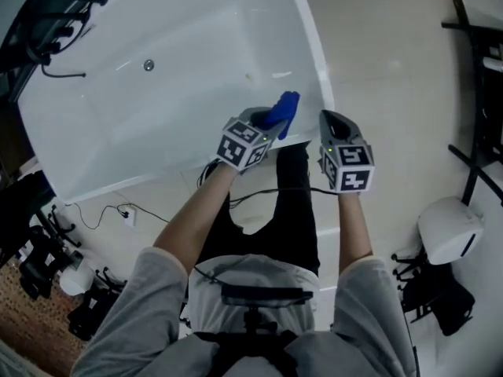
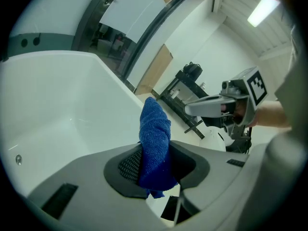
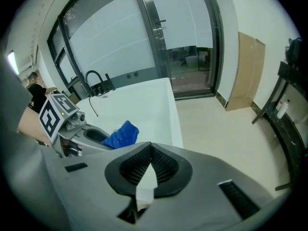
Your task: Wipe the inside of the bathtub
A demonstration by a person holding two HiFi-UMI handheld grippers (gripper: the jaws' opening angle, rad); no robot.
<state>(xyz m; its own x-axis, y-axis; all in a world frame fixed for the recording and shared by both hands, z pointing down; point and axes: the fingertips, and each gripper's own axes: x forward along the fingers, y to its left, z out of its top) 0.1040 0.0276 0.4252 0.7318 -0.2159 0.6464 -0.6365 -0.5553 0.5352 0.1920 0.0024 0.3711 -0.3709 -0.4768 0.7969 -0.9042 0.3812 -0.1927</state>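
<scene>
The white bathtub (image 1: 173, 93) fills the upper left of the head view, with a round metal fitting (image 1: 148, 65) on its inner wall. My left gripper (image 1: 269, 122) hovers over the tub's near rim (image 1: 314, 61), shut on a blue cloth (image 1: 284, 107). In the left gripper view the blue cloth (image 2: 155, 138) stands up out of the closed jaws, with the tub's inside (image 2: 62, 114) beyond it. My right gripper (image 1: 329, 119) is just to the right, by the tub's corner, shut with nothing in it. The right gripper view shows the blue cloth (image 3: 121, 134) above the tub.
A black faucet (image 3: 95, 82) with a hose stands at the tub's far end. A black metal stand (image 1: 478, 93) and a white rounded object (image 1: 448, 228) occupy the floor to the right. Cables (image 1: 102, 210) and dark gear (image 1: 35, 258) lie at the lower left. Glass doors (image 3: 183, 37) stand behind the tub.
</scene>
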